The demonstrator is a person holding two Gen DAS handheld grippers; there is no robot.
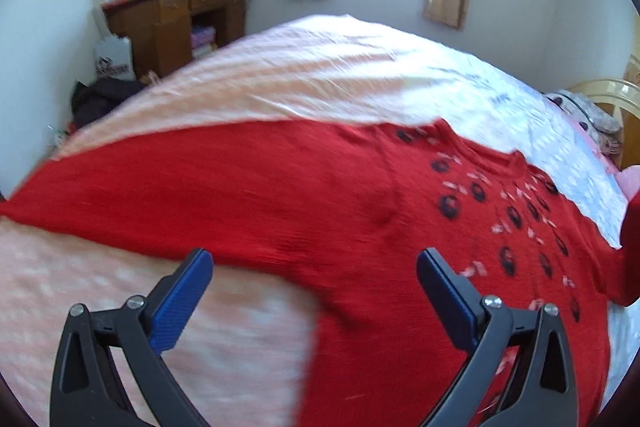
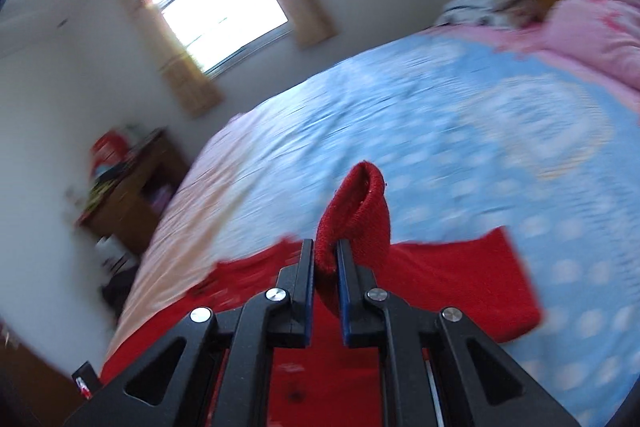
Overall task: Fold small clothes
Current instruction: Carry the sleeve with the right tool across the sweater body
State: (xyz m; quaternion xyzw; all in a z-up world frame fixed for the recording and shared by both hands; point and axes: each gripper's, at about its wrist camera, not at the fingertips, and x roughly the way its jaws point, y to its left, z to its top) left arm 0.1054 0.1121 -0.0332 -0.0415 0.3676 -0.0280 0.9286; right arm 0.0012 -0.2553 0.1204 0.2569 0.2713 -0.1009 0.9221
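pinching red sweater [image 2: 356,211] cuff, right gripper [image 2: 325,247] jaws clamped; left gripper [image 1: 314,259] jaws apart.

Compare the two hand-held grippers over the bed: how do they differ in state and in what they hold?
The left hand-held gripper stands wide open; the right hand-held gripper is shut. The left holds nothing, hovering above the red sweater; the right pinches a cuff of that sweater, lifted off the bed. Both have black frames with blue pads.
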